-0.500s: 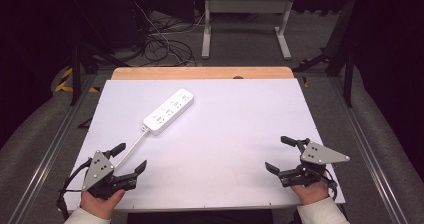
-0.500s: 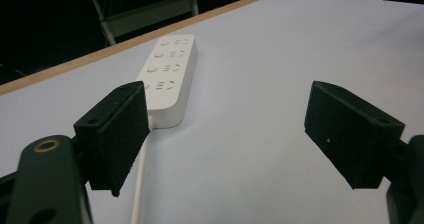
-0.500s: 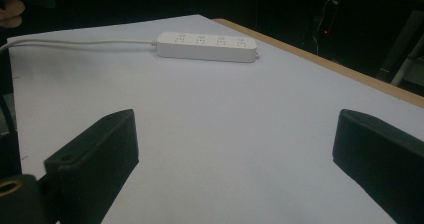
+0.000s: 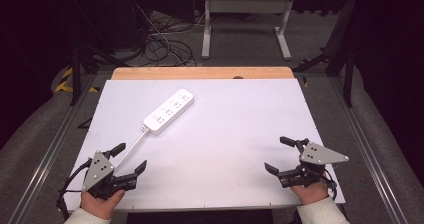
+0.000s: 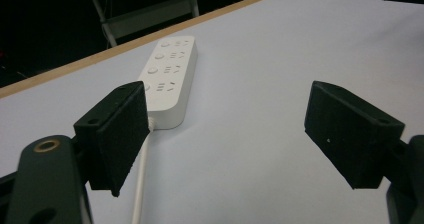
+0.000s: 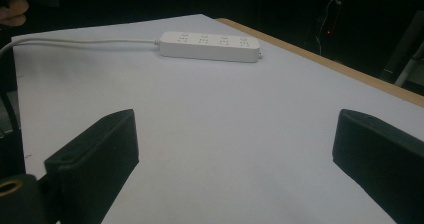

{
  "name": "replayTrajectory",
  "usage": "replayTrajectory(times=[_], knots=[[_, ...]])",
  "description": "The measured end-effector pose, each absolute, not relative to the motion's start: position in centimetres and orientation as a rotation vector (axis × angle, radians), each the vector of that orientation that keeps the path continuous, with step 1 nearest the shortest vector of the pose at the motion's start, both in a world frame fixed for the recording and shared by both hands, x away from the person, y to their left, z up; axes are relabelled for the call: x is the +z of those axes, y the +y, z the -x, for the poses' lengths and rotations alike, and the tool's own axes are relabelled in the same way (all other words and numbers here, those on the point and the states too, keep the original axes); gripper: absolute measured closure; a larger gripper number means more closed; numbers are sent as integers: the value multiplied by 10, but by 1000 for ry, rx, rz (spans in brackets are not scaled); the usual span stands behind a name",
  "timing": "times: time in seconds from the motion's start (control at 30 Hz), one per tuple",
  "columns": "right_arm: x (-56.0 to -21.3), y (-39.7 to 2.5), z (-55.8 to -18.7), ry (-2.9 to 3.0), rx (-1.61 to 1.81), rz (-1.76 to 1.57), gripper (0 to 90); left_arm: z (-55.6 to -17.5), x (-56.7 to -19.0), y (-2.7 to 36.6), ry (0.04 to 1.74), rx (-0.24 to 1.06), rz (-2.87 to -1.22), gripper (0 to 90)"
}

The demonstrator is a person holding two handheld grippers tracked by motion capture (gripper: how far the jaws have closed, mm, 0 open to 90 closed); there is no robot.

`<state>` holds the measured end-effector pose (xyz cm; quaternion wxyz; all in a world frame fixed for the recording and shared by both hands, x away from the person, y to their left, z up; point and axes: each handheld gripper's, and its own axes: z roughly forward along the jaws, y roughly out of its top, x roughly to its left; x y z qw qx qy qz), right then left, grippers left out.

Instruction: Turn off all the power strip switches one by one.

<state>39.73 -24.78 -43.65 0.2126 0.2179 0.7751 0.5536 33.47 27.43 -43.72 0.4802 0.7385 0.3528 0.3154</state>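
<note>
A white power strip [image 4: 169, 111] lies at an angle on the white table top [image 4: 235, 134], left of centre, and its white cable [image 4: 131, 146] runs toward my left gripper. That strip [image 5: 168, 76] sits just beyond the left jaw in the left gripper view, and lies far off as the strip [image 6: 210, 45] in the right gripper view. My left gripper [image 4: 131, 157] rests at the near left corner, open and empty. My right gripper [image 4: 279, 154] rests at the near right, open and empty too.
A wooden strip [image 4: 200, 73] edges the table's far side. Beyond it stand a white metal frame [image 4: 245, 19] and tangled cables [image 4: 165, 44] on the floor. Metal rails [image 4: 50, 149] run along both sides of the table.
</note>
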Motion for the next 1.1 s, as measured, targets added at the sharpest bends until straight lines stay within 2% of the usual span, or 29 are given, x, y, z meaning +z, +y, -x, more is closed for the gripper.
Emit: replayTrajectory(times=[0.1,0.17,0.43,0.47,0.63,0.93,1.1], knots=[[-436,-248,-397,2151,1540,-605,50,-335,-437,274,857,771,-1802,184],[-437,-248,-397,2153,1543,-603,50,-334,-435,274,870,724,-1783,191],[-437,-247,-397,2160,1547,-600,50,-332,-433,271,858,753,-1818,292],[-437,-247,-397,2161,1547,-598,50,-332,-433,270,853,755,-1825,349],[-437,-245,-397,2167,1544,-593,50,-336,-425,275,852,705,-1837,499],[-437,-243,-397,2176,1540,-578,50,-350,-412,288,907,640,-1800,516],[-438,-242,-396,2184,1540,-571,51,-353,-404,288,919,694,-1775,537]])
